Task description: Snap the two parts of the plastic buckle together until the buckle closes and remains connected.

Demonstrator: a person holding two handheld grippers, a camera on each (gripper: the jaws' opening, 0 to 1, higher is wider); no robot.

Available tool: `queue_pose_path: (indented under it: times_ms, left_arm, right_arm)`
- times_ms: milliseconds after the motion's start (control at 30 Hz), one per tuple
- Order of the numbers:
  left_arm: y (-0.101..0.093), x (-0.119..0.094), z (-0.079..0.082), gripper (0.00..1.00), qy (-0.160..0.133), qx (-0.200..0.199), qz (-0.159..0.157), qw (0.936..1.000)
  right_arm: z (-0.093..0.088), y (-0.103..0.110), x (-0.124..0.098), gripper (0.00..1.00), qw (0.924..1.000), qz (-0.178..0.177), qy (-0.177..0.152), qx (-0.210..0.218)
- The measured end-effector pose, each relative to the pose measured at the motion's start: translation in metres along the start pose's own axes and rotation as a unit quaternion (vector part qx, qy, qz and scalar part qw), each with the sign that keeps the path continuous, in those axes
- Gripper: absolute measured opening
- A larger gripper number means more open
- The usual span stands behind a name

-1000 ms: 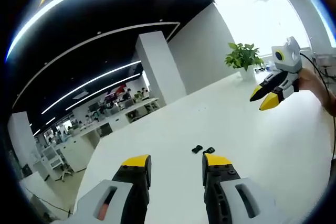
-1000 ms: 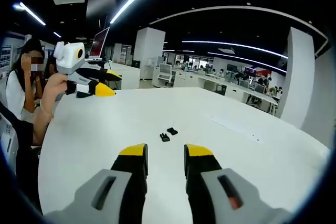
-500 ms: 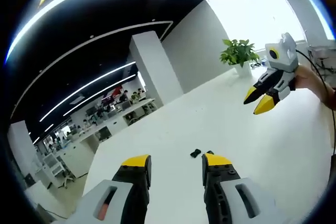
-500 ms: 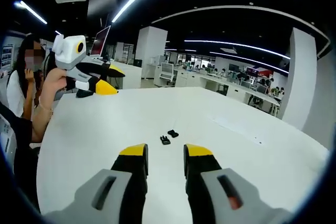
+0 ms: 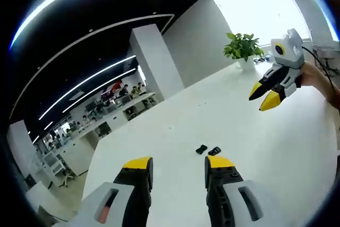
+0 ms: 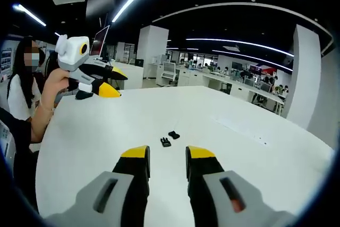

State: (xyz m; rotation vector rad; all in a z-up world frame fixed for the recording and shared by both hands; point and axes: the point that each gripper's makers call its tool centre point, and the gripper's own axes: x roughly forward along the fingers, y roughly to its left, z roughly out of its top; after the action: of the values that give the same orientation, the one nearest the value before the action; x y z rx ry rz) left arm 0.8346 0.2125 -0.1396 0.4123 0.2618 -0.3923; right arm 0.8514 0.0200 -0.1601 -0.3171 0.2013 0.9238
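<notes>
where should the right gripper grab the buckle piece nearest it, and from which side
Judging from the right gripper view, the nearer buckle piece lies flat on the white table, apart from the other piece. Best to come down from above and pinch its two long sides at the strap end, leaving the mating end free. The right gripper is open; which end mates is too small to tell.

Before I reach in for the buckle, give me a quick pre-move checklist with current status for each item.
1. Both buckle parts in view: ok. The two buckle halves lie on the white table.
2. Halves joined: not ok, there is a gap between them.
3. Left gripper open and empty: ok.
4. Right gripper open and empty: ok.
5. Grippers at the parts: not ok, both are held above the table, short of them.
6. Which half is the socket: cannot tell, too small.
</notes>
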Motion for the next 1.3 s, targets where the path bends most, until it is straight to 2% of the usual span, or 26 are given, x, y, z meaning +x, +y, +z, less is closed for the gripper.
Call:
queue_pose_path:
  times_ms: [700, 1300]
  left_arm:
    - [0.007, 0.021, -0.006, 0.39, 0.023, -0.012, -0.019, 0.9995]
    - [-0.002, 0.039, 0.006, 0.38, 0.008, -0.004, -0.041, 0.9991]
  right_arm:
    - [0.005, -0.001, 0.022, 0.26, 0.9997, 0.017, 0.017, -0.003]
    - [0.003, -0.01, 0.044, 0.26, 0.9994, 0.023, 0.024, -0.004]
